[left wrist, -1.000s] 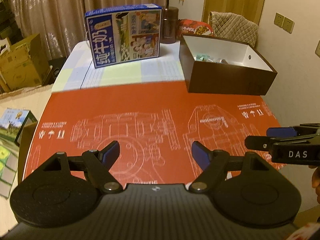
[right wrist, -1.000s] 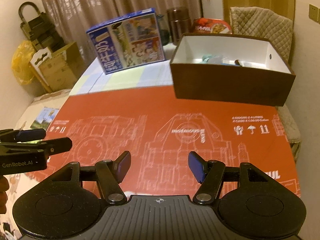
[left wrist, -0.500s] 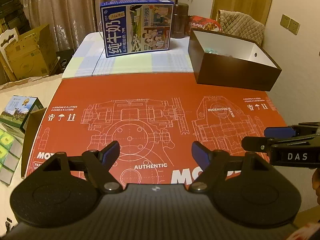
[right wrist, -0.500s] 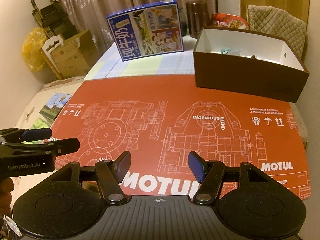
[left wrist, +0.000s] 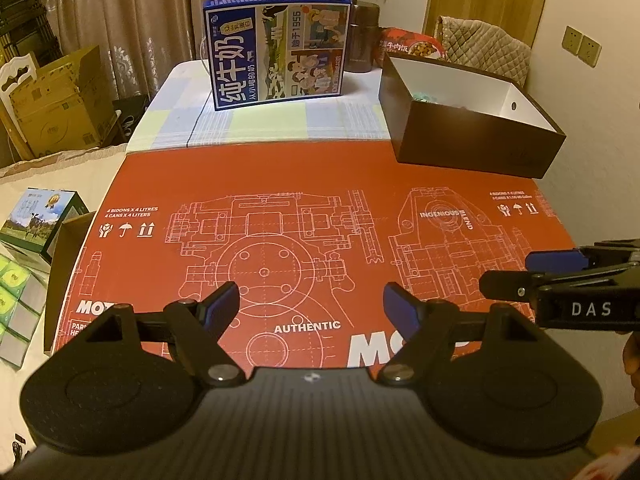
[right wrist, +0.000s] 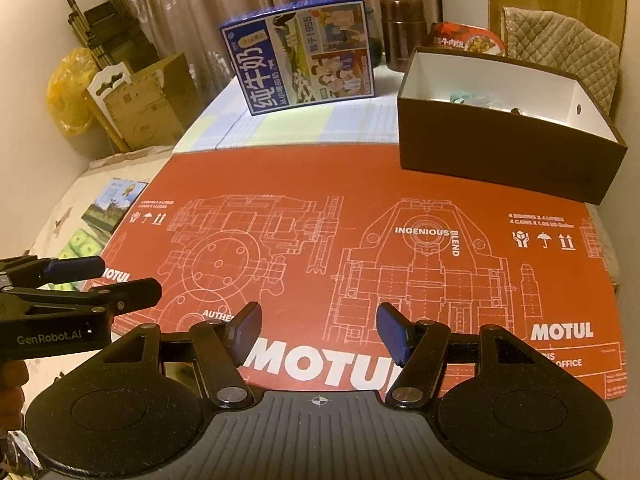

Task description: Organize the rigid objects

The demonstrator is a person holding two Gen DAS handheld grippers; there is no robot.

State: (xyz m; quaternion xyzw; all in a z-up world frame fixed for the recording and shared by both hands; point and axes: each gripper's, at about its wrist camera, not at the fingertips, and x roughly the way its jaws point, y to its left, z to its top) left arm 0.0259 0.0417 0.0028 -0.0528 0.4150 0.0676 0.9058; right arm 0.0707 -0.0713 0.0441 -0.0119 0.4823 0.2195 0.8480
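A brown open box with a white inside (left wrist: 472, 136) (right wrist: 508, 148) stands at the back right of a red printed cardboard sheet (left wrist: 304, 216) (right wrist: 360, 224); small items lie in it, mostly hidden by its wall. My left gripper (left wrist: 311, 307) is open and empty above the sheet's near edge. My right gripper (right wrist: 318, 332) is open and empty beside it. Each gripper shows in the other's view, the right one in the left wrist view (left wrist: 516, 272) and the left one in the right wrist view (right wrist: 120, 280).
A blue milk carton (left wrist: 276, 50) (right wrist: 304, 54) stands upright at the back on a checked cloth. A dark flask (left wrist: 362, 38) and a red food bowl (left wrist: 412, 42) stand behind the box. Cardboard boxes (left wrist: 52, 100) and small cartons (left wrist: 36, 220) lie to the left.
Both grippers have drawn back and risen from the table, so more of the red sheet's near edge shows. Both stay open and empty.
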